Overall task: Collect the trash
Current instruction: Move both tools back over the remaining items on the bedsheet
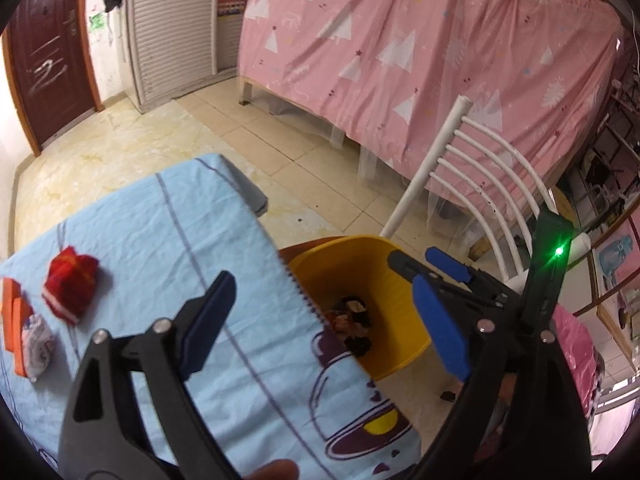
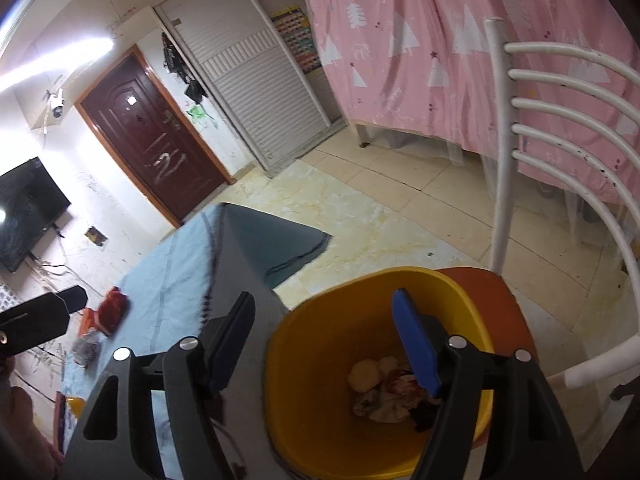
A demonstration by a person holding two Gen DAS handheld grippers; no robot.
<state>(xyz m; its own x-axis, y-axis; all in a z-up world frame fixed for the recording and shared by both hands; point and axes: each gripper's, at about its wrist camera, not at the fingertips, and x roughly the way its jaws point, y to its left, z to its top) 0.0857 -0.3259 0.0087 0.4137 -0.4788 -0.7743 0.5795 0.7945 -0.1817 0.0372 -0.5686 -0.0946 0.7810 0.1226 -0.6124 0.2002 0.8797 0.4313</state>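
A yellow bin (image 1: 360, 256) stands on an orange chair seat (image 2: 480, 280) beside the table's edge, with crumpled trash (image 2: 384, 392) at its bottom. My right gripper (image 2: 324, 340) hangs open over the bin's mouth with nothing between its fingers; it also shows in the left wrist view (image 1: 420, 264). My left gripper (image 1: 324, 316) is open and empty above the table edge by the bin. On the light blue tablecloth (image 1: 160, 248) at the left lie a red crumpled piece (image 1: 70, 284), orange pieces (image 1: 16, 320) and a white wrapper (image 1: 36, 340).
The white chair back (image 1: 480, 168) rises behind the bin. A pink curtained bed (image 1: 400, 60) fills the far right, and a brown door (image 2: 152, 140) and a louvred wardrobe (image 2: 260, 92) stand beyond the tiled floor. A dark scrap (image 1: 448, 396) lies on the floor.
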